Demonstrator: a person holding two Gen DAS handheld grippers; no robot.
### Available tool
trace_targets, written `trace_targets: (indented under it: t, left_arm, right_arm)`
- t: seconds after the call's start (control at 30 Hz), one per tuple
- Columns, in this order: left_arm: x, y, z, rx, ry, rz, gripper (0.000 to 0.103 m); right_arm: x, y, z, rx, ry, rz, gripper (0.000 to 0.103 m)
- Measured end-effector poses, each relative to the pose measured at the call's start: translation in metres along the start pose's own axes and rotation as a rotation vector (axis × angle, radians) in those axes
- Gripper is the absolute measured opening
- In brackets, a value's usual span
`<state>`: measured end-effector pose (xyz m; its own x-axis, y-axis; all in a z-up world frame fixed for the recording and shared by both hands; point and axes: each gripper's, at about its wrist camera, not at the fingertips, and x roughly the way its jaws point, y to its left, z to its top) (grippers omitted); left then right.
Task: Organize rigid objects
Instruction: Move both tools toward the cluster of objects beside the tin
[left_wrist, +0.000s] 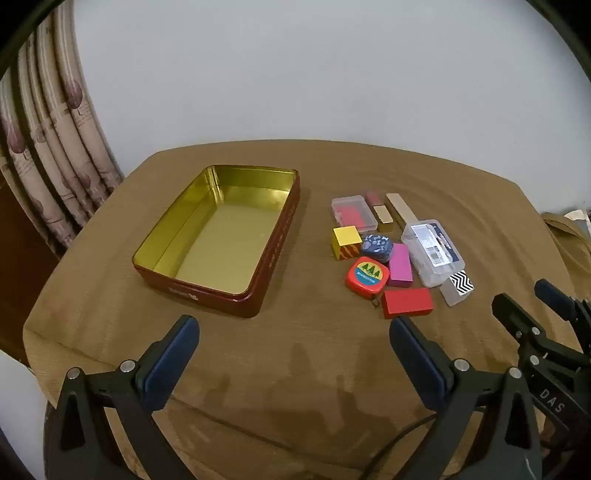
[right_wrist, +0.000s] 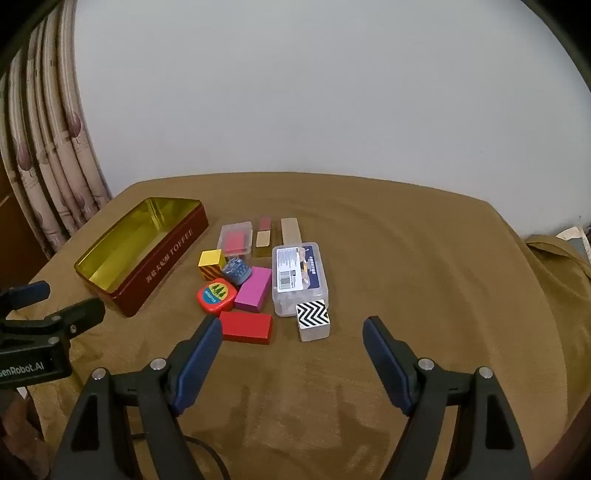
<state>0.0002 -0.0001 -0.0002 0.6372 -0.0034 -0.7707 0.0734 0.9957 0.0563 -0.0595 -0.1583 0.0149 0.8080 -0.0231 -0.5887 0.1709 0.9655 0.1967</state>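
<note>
On the brown-clothed desk (left_wrist: 295, 350), left of centre: open red toffee tin (left_wrist: 273, 254), gold inside, nothing in it. Just right of it, a tight cluster: clear labelled case (right_wrist: 299, 277), magenta block (right_wrist: 255, 293), red block (right_wrist: 246, 328) nearest, round tape measure (right_wrist: 216, 295), yellow cube (right_wrist: 211, 263), zigzag cube (right_wrist: 313, 319). Nearer the desk's front edge, left claw (left_wrist: 295, 347) and right claw (right_wrist: 291, 347), both spread wide, gripping nothing, hanging above the cloth.

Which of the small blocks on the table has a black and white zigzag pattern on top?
The pale cube with the black-and-white zigzag top, at the near end of the clear plastic labelled box. The other blocks are plain or coloured.
</note>
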Motion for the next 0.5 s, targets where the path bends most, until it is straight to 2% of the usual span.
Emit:
trace_targets:
  t: [0.03, 0.3, 0.5]
  left_arm:
    - [0.0001, -0.0008, 0.0002, 0.009, 0.004, 0.019, 0.103]
    - [0.0023, 0.0015, 0.0045, -0.008, 0.010, -0.006, 0.103]
    - [-0.0012, -0.0006, 0.0013, 0.026, 0.011, 0.003, 0.103]
  right_arm:
    - [0.0002, 0.0001, -0.0003, -0.005, -0.002, -0.002, 0.081]
    - [-0.0010, 0.0038, -0.0008, -0.035, -0.007, -0.021, 0.081]
    - [-0.0012, 0.0013, -0.0020, -0.027, 0.002, -0.015, 0.081]
